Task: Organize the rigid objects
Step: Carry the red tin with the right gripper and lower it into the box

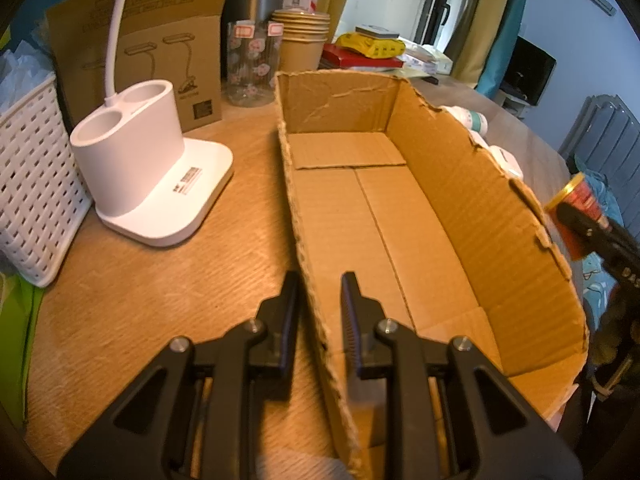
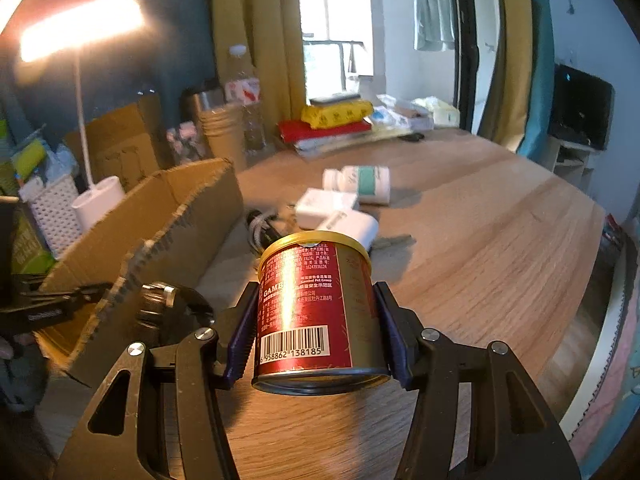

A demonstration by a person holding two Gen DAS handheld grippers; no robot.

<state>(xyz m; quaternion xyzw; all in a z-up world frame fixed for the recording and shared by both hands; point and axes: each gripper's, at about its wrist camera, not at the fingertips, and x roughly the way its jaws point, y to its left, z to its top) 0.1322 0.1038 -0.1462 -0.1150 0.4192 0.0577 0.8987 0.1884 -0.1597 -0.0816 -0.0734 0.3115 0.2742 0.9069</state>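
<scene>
On the far left of the wooden table (image 1: 132, 288) stood a white lattice basket (image 1: 32, 196), and just to its right a white lamp base (image 1: 152, 184) with two round wells. Behind it leaned a flat cardboard package (image 1: 160, 44), with a floral glass jar (image 1: 250, 64) and a stack of paper cups (image 1: 302, 36) further right.

The left gripper (image 1: 319, 312) was closed on the near left wall of the open cardboard box (image 1: 360, 208), one pad outside the wall and one inside, pinching the torn edge. The box itself lay empty, its flaps cut away.

To the right of the box, the right gripper (image 2: 316, 320) had its pads pressed against both sides of a red and gold can (image 2: 316, 304), held clear of the table and tilted with its gold rim pointing away. The jaws stood partly apart, filled by the can's width. In the left wrist view the same can showed just beyond the box's right wall.

Further off on the table lay a white bottle (image 2: 360, 184) on its side, touching a white charger block (image 2: 340, 212), with a braided cable (image 2: 260, 228) near the box's wall.
</scene>
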